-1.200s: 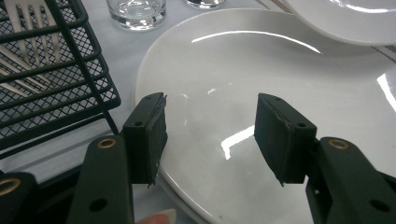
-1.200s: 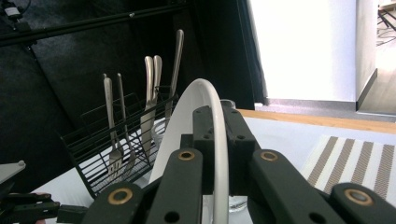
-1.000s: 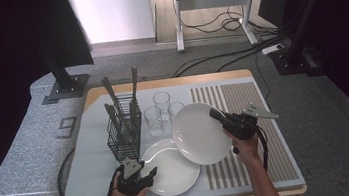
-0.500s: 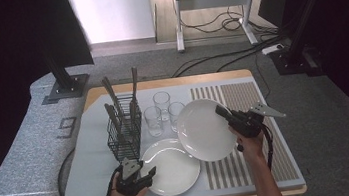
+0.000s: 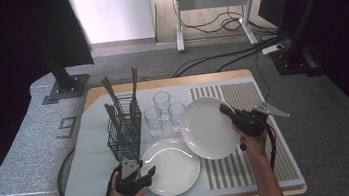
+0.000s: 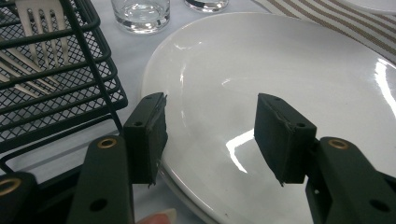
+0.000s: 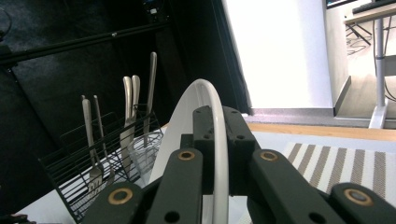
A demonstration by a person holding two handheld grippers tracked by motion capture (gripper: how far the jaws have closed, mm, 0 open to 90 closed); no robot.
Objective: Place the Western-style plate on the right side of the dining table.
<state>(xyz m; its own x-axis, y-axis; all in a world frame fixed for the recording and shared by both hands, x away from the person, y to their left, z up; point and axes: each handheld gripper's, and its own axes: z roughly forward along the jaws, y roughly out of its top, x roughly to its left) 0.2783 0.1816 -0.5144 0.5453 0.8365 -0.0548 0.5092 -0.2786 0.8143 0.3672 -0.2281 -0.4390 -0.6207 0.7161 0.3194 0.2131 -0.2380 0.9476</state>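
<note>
A white plate (image 5: 171, 168) lies flat on the table's front, left of centre. My left gripper (image 5: 147, 174) rests at its left rim. In the left gripper view the left gripper (image 6: 210, 135) is open, one pad beside the flat plate's (image 6: 289, 70) rim and the other over its surface, neither pressing. A second white plate (image 5: 206, 127) is tilted up off the table, with my right gripper (image 5: 226, 110) shut on its right rim. The right gripper view looks along that plate's rim (image 7: 205, 91), clamped between the jaws of the right gripper (image 7: 217, 140).
A black wire basket (image 5: 123, 129) with forks and knives stands left of centre. Three clear glasses (image 5: 163, 113) stand beside it. A striped mat (image 5: 256, 168) covers the table's right part. The basket (image 6: 46, 93) is close to the left jaw.
The right gripper has tipped its plate up more steeply and carried it slightly up and to the right. The left gripper and the flat plate have stayed put.
</note>
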